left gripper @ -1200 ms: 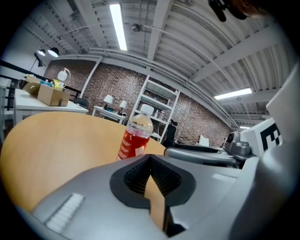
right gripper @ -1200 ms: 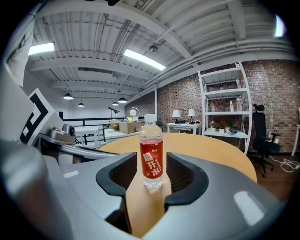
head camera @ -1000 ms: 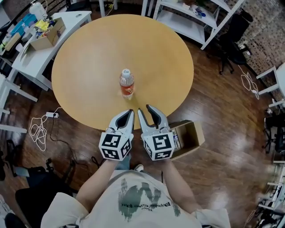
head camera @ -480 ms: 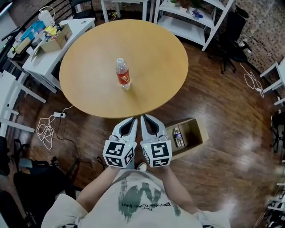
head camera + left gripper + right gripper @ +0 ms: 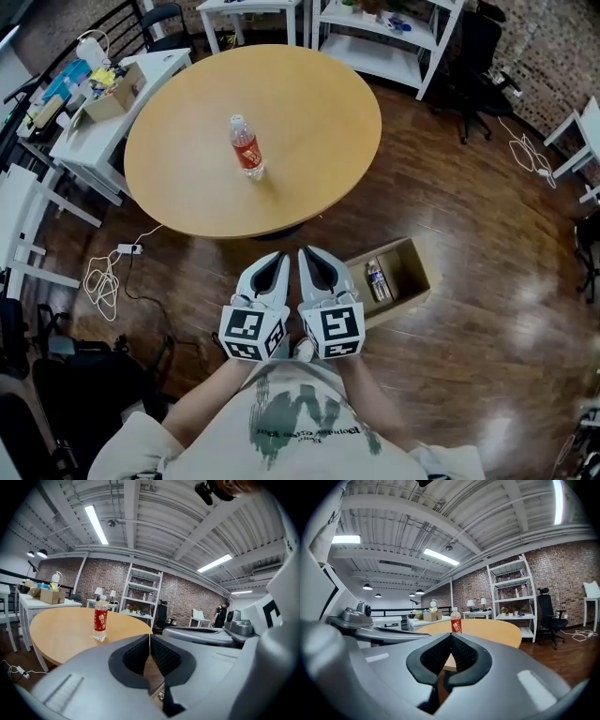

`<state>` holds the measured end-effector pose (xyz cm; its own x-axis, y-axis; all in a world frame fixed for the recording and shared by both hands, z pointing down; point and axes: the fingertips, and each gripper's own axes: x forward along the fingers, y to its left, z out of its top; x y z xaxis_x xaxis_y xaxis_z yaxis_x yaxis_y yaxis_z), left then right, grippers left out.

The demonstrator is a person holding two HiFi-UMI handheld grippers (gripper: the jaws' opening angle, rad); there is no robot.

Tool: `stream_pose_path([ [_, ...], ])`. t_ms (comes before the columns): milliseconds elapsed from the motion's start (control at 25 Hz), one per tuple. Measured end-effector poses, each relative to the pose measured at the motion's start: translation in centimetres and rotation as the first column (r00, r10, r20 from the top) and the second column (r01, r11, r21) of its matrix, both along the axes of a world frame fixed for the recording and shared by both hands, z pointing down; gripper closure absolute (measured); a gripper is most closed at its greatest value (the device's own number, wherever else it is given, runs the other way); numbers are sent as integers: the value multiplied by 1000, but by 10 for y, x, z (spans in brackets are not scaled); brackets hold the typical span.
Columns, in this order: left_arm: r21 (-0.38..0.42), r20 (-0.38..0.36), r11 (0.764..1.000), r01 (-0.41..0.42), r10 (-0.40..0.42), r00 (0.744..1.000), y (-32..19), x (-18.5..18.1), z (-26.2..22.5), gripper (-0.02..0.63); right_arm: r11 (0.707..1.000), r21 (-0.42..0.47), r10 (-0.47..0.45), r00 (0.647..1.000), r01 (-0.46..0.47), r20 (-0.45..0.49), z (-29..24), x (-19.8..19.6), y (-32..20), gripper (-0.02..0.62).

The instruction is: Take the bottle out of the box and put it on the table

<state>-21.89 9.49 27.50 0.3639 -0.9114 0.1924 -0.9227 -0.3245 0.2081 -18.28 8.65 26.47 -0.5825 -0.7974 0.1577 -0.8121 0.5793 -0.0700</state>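
Bottle (image 5: 246, 147): upright, towards left edge of surface (image 5: 309, 122).
Box (image 5: 412, 281): on floor, holds second bottle (image 5: 377, 280).
Left tool (image 5: 279, 254): pressed together, empty.
Right tool (image 5: 305, 252): just closed, empty.

bottles (image 5: 246, 147) (image 5: 377, 280): 2, perhaps more | floor box (image 5: 415, 274): 1 | claws (image 5: 278, 256) (image 5: 305, 252): 2
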Motion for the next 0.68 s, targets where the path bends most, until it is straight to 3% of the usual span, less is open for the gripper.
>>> stream_pose_path([
  [680, 5, 8, 1000, -21, 21, 1000, 13, 4, -10, 606, 1000, -2, 16, 1000, -16, 20, -5, 8, 23, 595],
])
